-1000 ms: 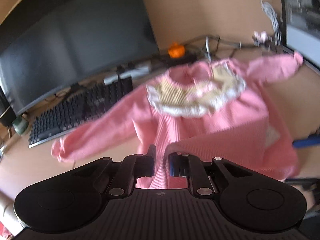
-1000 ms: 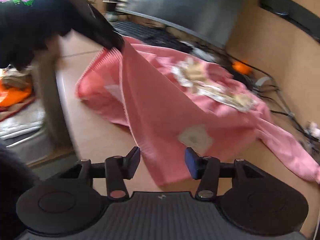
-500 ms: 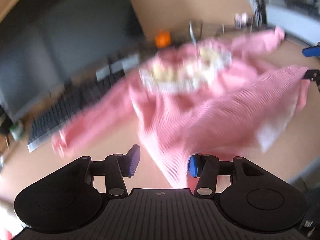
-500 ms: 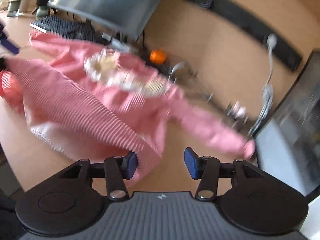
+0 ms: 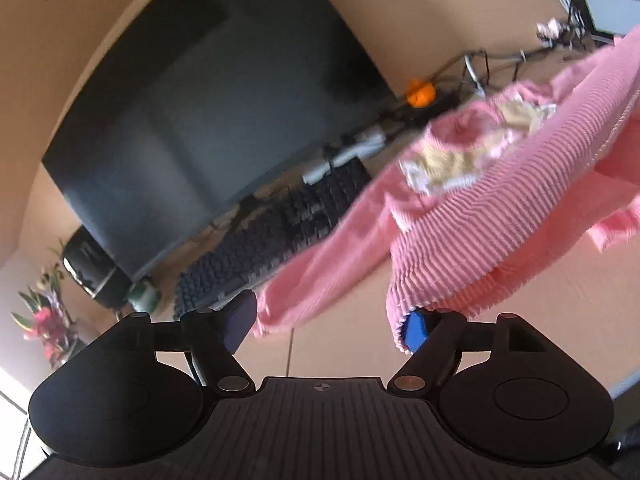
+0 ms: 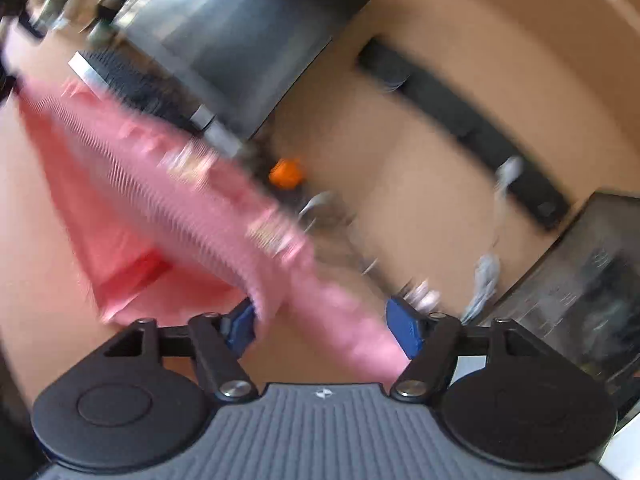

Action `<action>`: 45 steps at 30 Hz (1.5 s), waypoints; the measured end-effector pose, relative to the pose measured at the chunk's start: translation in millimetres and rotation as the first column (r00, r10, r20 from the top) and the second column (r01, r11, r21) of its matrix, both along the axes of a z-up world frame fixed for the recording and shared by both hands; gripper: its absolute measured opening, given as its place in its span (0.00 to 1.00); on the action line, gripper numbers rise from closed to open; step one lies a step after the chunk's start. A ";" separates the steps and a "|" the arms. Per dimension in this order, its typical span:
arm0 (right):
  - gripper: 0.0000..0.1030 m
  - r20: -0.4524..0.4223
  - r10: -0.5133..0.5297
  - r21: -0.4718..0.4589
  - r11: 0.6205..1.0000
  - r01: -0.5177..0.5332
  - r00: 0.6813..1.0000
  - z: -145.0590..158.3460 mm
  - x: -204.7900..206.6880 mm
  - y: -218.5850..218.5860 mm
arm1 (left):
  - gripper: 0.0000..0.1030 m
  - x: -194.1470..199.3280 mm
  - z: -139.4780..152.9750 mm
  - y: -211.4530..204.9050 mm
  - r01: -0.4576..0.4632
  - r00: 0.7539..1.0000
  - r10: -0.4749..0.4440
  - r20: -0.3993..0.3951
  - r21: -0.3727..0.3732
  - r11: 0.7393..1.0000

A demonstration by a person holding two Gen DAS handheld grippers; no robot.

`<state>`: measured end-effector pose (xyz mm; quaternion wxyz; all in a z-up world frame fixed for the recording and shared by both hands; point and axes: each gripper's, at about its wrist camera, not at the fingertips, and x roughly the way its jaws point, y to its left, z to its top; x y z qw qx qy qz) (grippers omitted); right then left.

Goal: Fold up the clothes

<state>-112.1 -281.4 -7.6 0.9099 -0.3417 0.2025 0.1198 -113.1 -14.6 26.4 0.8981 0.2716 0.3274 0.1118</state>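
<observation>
Sweater (image 5: 472, 216) hem — beside spread left tongs (image 5: 326, 326)

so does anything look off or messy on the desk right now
Yes. The pink sweater is bunched and twisted, not flat, and one sleeve trails toward the black keyboard. Its ribbed hem drapes over one finger of the open left gripper. The right gripper is open too, with fabric between its fingers.

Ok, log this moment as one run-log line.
left gripper: open | right gripper: open | pink sweater: draped over both, unfolded | desk: below
</observation>
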 end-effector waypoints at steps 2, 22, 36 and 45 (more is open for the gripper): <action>0.67 -0.095 -0.020 0.004 1.000 0.020 0.995 -28.2 0.4 -2.6 | 0.77 -2.9 -15.5 3.7 -0.018 0.998 0.017 -0.059 -0.017 1.000; 0.57 0.065 0.004 -0.063 0.998 0.000 0.998 32.9 -4.8 -28.8 | 0.71 -16.8 30.4 11.0 0.006 1.000 -0.007 -0.023 -0.037 0.999; 0.57 -0.424 0.115 0.521 0.842 0.138 0.898 -18.0 53.1 -48.8 | 0.83 5.6 -1.3 66.3 -0.091 0.973 -0.105 -0.205 -0.761 0.642; 0.38 -0.559 0.108 0.486 0.846 0.219 0.822 -75.7 77.9 -5.1 | 0.81 73.5 -36.6 30.5 -0.079 0.948 -0.209 -0.242 -0.811 0.580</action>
